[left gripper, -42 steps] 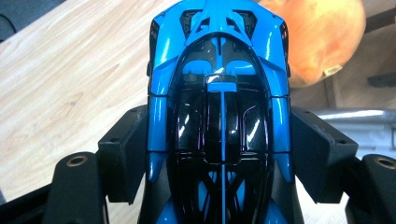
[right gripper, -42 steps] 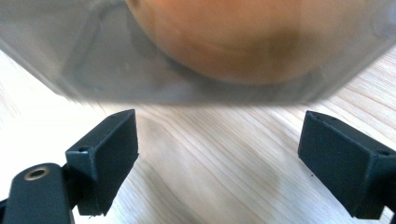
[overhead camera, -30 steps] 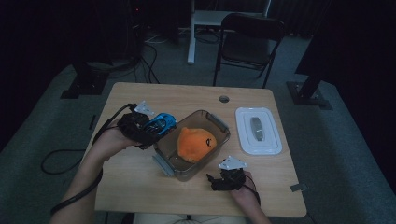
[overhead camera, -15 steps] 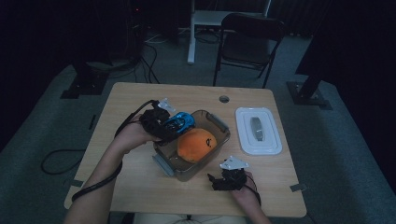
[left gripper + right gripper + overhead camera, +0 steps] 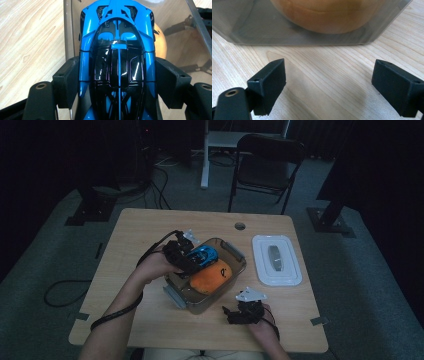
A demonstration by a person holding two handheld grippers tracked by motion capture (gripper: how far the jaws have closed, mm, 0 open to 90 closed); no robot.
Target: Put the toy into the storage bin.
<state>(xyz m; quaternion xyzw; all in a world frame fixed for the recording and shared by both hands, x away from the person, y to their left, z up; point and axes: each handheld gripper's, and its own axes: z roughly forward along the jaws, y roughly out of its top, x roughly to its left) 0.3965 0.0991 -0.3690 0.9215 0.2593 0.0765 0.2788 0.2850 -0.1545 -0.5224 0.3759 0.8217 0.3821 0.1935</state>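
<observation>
One shiny blue-and-black toy car sits clamped in the left claw over the one clear box. The right claw stands apart, beside the box.

Left gripper fingers clamp inward; right gripper rests low, fingers spread wide.

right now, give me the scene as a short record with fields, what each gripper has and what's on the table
left gripper: shut on the blue toy car, held over the clear container
right gripper: open, nothing between its fingers, resting on the table beside the container
in container: orange plush toy
beside container: white lid, flat on the table
lid state: off
</observation>
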